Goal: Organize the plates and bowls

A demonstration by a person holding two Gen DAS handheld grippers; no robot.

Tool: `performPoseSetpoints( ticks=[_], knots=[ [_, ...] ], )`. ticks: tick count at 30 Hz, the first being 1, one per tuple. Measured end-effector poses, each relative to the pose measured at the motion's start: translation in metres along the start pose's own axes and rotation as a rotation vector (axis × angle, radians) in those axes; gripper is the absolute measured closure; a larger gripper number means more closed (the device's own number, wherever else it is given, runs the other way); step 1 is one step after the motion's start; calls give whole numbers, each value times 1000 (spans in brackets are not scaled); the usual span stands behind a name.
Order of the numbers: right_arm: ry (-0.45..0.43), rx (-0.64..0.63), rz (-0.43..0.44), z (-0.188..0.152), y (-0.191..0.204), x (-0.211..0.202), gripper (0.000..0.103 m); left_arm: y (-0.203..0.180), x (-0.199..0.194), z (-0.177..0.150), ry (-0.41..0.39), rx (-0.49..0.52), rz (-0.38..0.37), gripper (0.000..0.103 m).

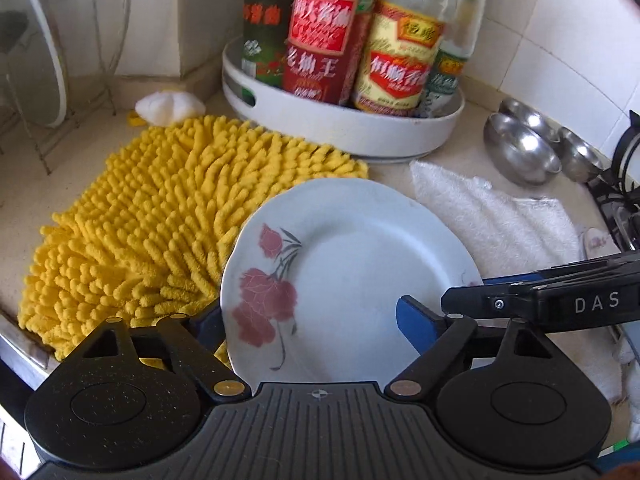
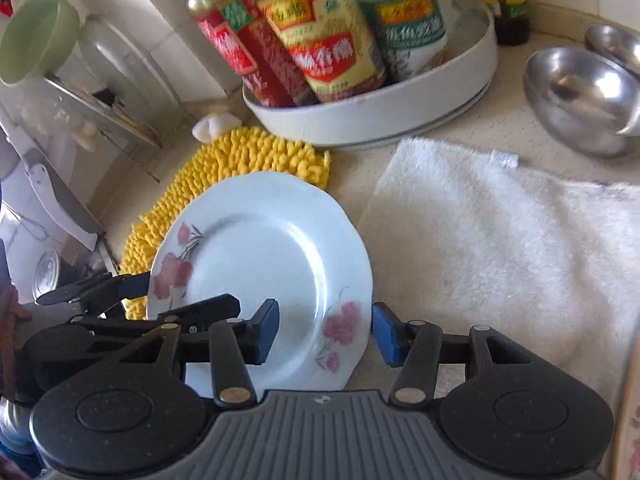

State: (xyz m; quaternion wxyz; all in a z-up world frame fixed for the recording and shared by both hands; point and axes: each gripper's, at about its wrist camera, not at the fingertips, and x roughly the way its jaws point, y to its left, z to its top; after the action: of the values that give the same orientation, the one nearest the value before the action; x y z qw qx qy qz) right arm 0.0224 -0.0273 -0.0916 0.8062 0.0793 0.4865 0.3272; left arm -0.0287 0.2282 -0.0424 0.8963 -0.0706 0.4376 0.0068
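A white plate with pink flowers (image 1: 360,260) (image 2: 256,248) hangs over the edge of the yellow mat and the counter. My right gripper (image 2: 326,332) is shut on its right rim: one blue pad lies on the plate's face, the other sits against the outer edge. From the right of the left wrist view, a black finger (image 1: 520,306) of that gripper reaches onto the plate. My left gripper (image 1: 310,322) stands wide around the plate's left part. One of its pads is hidden under the rim, the other is over the face, and neither visibly presses.
A yellow chenille mat (image 1: 140,220) and a white towel (image 1: 500,220) cover the counter. Behind them stand a white tray of sauce bottles (image 1: 340,128) and steel bowls (image 1: 520,152). A wire dish rack (image 1: 36,60) is at the left and a stove (image 1: 624,200) at the right. A green bowl (image 2: 36,36) sits on the rack.
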Motion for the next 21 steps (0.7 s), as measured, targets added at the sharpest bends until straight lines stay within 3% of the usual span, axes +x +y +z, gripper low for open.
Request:
performPoseSetpoints(
  ticks=[10, 21],
  knots=[
    [-108, 70, -23, -8, -31, -63, 47, -47, -13, 19, -54, 63, -31, 12],
    [-234, 261, -169, -49, -97, -153, 47, -144, -3, 32, -48, 245, -214, 12]
  ],
)
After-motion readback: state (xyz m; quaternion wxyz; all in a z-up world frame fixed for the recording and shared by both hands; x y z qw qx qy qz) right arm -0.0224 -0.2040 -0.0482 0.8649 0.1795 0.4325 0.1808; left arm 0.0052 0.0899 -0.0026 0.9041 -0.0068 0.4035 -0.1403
